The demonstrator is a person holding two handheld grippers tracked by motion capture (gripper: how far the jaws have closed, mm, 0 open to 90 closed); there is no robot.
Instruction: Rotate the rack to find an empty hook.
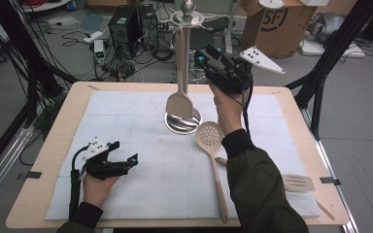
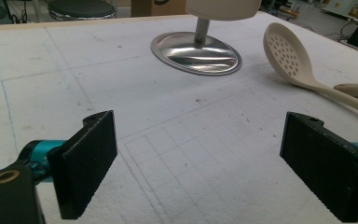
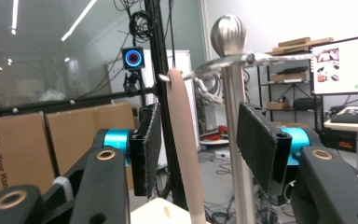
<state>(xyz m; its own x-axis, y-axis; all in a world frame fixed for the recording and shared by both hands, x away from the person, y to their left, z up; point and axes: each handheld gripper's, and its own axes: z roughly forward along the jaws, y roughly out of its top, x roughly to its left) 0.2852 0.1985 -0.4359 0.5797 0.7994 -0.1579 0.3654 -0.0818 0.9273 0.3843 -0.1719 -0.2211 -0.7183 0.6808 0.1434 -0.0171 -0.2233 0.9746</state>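
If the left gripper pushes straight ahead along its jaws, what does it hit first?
Probably the rack's steel base: the left gripper stands open over bare foam mat, with the slotted spoon off to the right of that line.

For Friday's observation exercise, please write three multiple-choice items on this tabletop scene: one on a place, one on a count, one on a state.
1. Where does the slotted spoon lie?
A. on the white mat, right of the stand's base
B. hung on the stand
C. on the floor

2. How many utensils hang from the stand?
A. none
B. one
C. three

3. How does the left gripper stand?
A. shut on the spoon
B. open over bare mat
C. shut on the stand's pole

Key: 1 A, the spoon rests flat beside the round base. 2 B, one spatula hangs there. 3 B, the jaws stand wide apart with nothing between them.
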